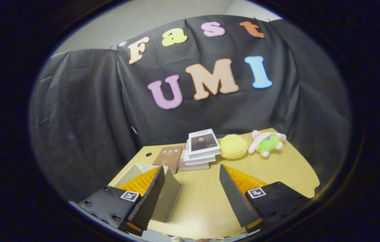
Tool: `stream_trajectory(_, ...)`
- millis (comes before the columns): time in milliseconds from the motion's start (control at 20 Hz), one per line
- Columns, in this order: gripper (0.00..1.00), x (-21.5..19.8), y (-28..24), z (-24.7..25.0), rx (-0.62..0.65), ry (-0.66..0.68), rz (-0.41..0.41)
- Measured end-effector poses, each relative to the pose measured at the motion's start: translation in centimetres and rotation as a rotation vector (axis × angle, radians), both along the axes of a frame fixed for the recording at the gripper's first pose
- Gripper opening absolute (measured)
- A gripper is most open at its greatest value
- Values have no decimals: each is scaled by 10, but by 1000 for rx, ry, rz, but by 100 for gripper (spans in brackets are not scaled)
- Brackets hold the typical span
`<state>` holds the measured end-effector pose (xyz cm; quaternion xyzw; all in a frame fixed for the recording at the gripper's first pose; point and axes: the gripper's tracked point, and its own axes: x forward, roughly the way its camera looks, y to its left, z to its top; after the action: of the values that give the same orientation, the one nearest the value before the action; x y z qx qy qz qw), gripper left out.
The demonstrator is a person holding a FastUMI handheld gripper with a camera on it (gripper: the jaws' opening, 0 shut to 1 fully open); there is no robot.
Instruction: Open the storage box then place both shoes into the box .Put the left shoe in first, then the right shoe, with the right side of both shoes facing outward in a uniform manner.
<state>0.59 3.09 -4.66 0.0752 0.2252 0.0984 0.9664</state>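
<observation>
Gripper view, from above a tan table (pixel 210 201). Gripper (pixel 191 178) fingers stand wide apart, with nothing held between them; each carries a small square black-and-white marker near its base. Storage box (pixel 168 198), grey-beige with its top open, sits at the near left of the table, partly behind the left finger; its long axis cannot be told. Beyond the fingers lies a stack of books (pixel 201 148); the top cover bears a dark portrait, its lettering too small to read. A brown book (pixel 169 158) just left of the stack shows pale printed characters. Right of the stack: a yellow round cushion (pixel 233 146), then a pink-and-green plush toy (pixel 267 142) lying on its side.
</observation>
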Motion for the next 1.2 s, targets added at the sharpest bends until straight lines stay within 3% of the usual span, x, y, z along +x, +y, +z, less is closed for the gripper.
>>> stream_trajectory(500, 100, -12, -77, 53, -190, -339, -60)
stream_trajectory(1200, 100, -15, -100, 65, -189, -403, -111)
